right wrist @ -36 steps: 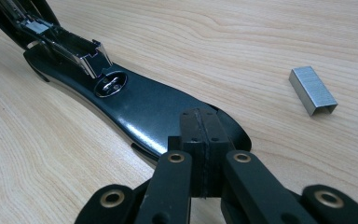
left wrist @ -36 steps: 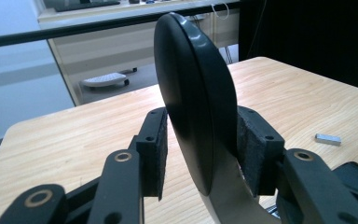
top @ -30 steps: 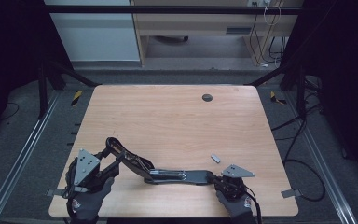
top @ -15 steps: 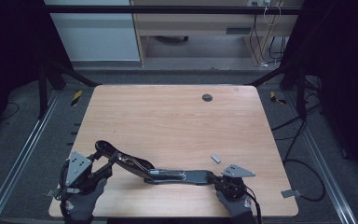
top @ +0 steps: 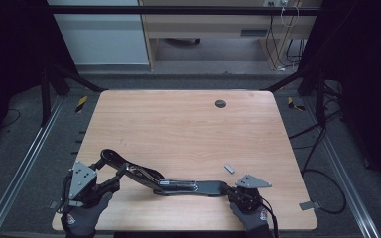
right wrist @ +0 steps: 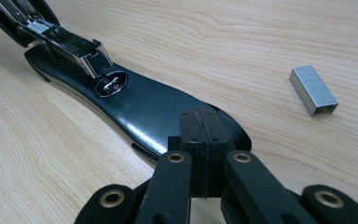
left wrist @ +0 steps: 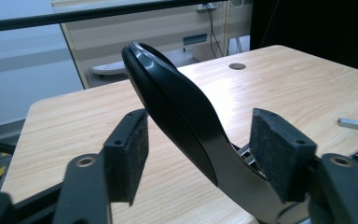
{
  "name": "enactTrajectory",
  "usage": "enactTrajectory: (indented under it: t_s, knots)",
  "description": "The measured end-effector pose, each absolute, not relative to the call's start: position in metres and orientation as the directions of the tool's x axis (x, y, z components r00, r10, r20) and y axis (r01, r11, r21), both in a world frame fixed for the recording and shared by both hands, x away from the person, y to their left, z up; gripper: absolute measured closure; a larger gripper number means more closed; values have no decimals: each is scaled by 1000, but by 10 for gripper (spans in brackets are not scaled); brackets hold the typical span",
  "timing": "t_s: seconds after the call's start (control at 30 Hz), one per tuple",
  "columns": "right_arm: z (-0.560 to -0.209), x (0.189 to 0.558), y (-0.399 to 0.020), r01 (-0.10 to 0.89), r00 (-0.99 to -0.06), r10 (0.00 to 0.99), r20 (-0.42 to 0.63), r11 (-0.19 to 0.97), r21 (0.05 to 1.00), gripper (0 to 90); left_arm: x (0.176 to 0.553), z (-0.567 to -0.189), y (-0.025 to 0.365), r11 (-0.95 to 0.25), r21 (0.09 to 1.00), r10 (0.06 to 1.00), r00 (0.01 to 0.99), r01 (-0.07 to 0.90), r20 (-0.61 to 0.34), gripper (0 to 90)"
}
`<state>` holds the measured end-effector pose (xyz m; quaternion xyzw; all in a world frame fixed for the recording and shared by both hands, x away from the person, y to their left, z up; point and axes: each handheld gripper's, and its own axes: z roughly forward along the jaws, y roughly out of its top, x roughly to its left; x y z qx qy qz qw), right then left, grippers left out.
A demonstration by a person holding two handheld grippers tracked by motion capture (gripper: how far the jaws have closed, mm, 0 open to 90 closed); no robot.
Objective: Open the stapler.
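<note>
1. Currently a black stapler (top: 178, 186) lies swung fully open along the near edge of the table (top: 188, 129); its base points right, its top arm rises toward the left.
2. Right gripper (top: 245, 194) has jaws pressed together, tips bearing down on the right end of the stapler base (right wrist: 154, 112), seemingly pinning it flat.
3. Left gripper (top: 99, 181) stands apart; jaws have just been opening, and the raised stapler lid (left wrist: 177, 112) sits between the pads (left wrist: 282, 154) without contact.
4. Likely step: load the staple strip (top: 229, 168), which lies on the wood just right of the stapler, near the right gripper.
5. Doing it well: keep the base pinned, pull the left gripper clear without bumping the lid, pinch the strip by its long sides, and set it straight in the open metal channel (right wrist: 65, 44).
6. Right gripper view gives the staple strip (right wrist: 313, 88) ridges and the channel mouth; the high view gives the overall layout; the left gripper view gives the pad-to-lid gap.
</note>
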<state>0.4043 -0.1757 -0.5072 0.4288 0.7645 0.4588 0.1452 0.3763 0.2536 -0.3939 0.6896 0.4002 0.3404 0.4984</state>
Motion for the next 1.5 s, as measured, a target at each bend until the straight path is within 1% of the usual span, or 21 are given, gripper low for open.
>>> enactTrajectory:
  t_s: [0.07,0.1,0.33,0.6,0.8,1.0,1.27,1.5]
  knots:
    - [-507,404,-176,522,-590,789,172,210,826,900,376,-395,255,-199,956,884,461,216,80,324]
    - [-507,404,-176,522,-590,789,171,211,827,900,375,-396,255,-206,952,888,452,226,85,316]
    - [-507,404,-176,523,-591,788,175,209,826,900,373,-401,258,-216,947,880,467,237,84,275]
    - [-508,404,-176,519,-593,787,172,211,828,900,367,-410,264,-229,942,879,467,247,92,258]
    - [-507,404,-176,519,-594,786,170,213,828,900,365,-421,266,-256,926,872,480,279,97,244]
    - [-507,405,-176,519,-595,785,172,212,828,900,362,-436,273,-265,911,880,465,317,94,243]
    - [-507,405,-176,518,-599,783,166,222,826,900,373,-458,272,-288,882,888,448,373,100,248]
    - [-503,405,-175,501,-617,773,149,240,831,895,380,-473,278,-262,870,909,409,418,77,271]
